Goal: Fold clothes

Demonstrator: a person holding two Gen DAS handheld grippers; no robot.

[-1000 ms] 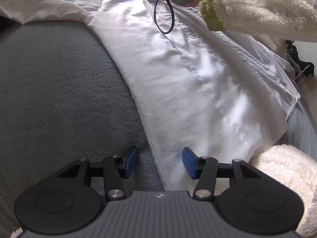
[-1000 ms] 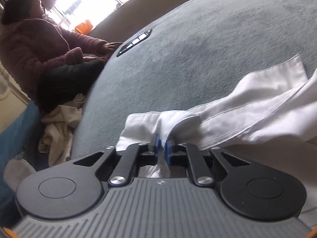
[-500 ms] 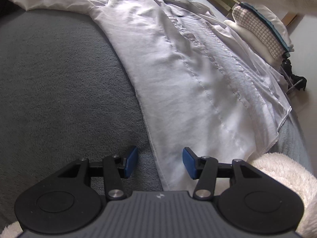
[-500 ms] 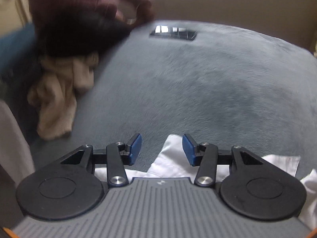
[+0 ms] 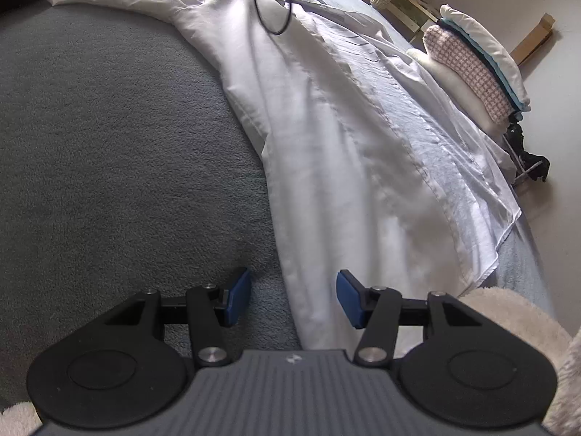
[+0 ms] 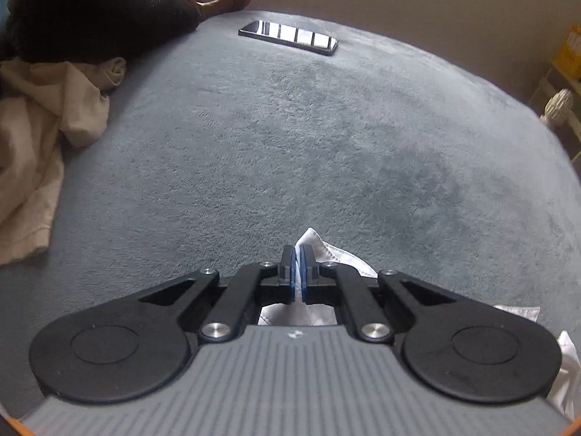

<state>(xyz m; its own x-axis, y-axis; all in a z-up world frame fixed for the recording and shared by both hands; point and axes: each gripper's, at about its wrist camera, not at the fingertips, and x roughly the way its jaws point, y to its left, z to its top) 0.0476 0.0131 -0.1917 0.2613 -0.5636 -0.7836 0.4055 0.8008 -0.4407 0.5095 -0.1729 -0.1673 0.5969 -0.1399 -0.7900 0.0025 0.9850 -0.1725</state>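
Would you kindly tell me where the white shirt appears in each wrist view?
Left wrist: the white shirt runs from top left down to the open left claw.
Right wrist: only a corner shows, pinched in the shut right claw.
Shared landmark: the grey blanket.

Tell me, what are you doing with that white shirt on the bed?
A person is folding a white shirt spread on a grey blanket, holding tongs in each hand. The right tongs have just closed and pinch a corner of the shirt. The left tongs are open above the shirt's hem, gripping nothing. A phone lies farther off.
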